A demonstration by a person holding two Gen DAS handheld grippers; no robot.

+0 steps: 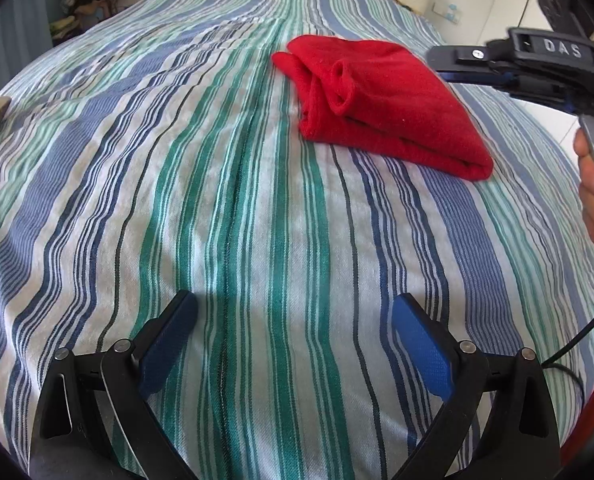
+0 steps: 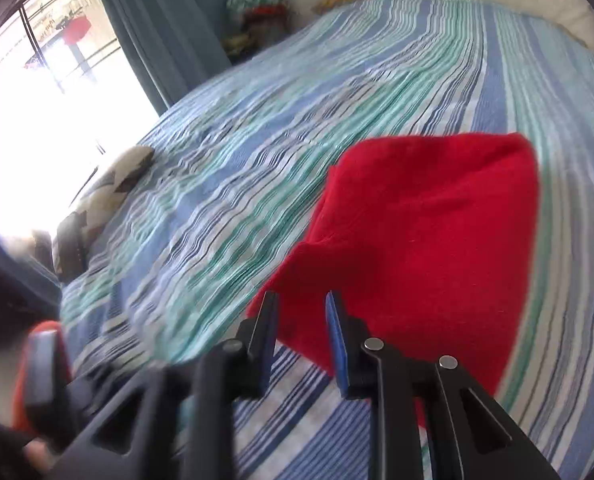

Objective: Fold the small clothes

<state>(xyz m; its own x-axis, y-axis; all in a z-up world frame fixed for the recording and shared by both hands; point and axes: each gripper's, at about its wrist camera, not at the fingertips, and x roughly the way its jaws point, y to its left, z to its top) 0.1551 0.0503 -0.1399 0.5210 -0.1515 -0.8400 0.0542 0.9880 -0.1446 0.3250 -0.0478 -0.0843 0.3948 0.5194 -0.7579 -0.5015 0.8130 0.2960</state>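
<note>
The folded red knitted garment [image 1: 381,100] lay on the striped blue-green bedsheet [image 1: 217,200], upper right of the left view. The left gripper [image 1: 295,332] hovered wide open and empty; the right gripper [image 2: 301,320] stood narrowly parted over the garment's near edge, gripping nothing. Squaring that edge gently seemed best.

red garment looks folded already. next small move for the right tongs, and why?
Probably draw the right tongs back off the red garment. It already lies as a folded bundle on the striped bedspread, and the jaws stand narrowly apart above its near edge with no cloth visibly between them. The left tongs hang open, well short of it, over bare bedspread.
</note>
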